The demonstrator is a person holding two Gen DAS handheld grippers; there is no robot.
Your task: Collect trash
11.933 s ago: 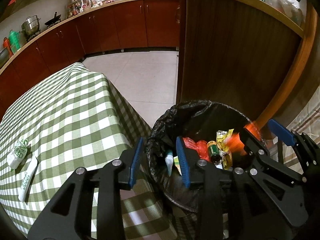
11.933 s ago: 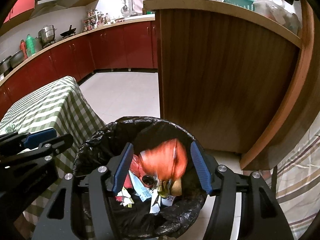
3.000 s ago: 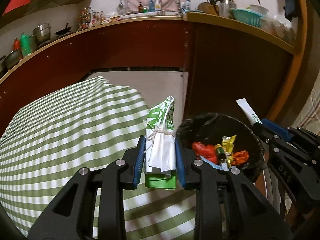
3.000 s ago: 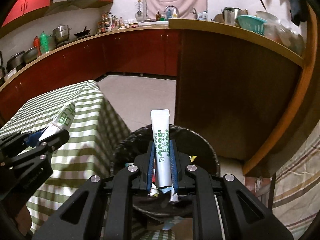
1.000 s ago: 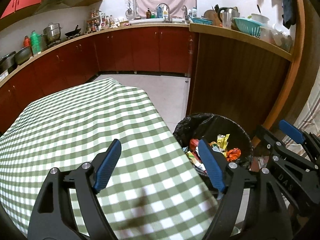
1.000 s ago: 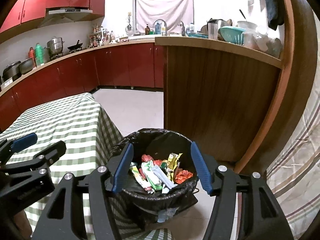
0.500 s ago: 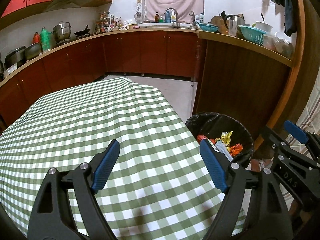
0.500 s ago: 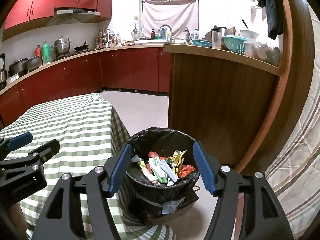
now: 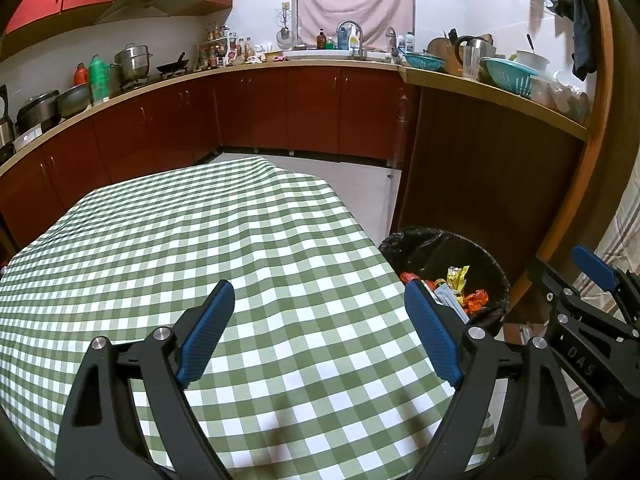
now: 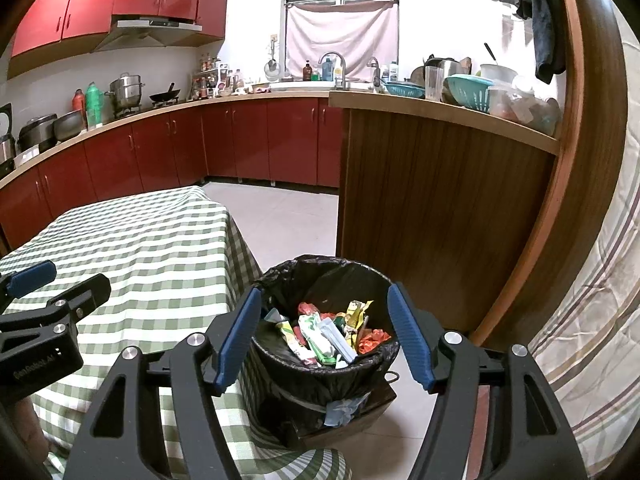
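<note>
Left wrist view: left gripper (image 9: 320,336) has just been opening, jaws wide and empty over bare checked tablecloth (image 9: 224,240); right gripper (image 10: 324,334), also widened and empty, frames the bin (image 10: 326,364) ahead, wrappers (image 10: 320,332) now inside; collecting looks finished

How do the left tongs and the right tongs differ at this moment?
The left tongs stand wider apart than the right tongs. The left tongs hang over the checked tablecloth; the right tongs frame the trash bin. Both have just been opening and hold nothing.
</note>
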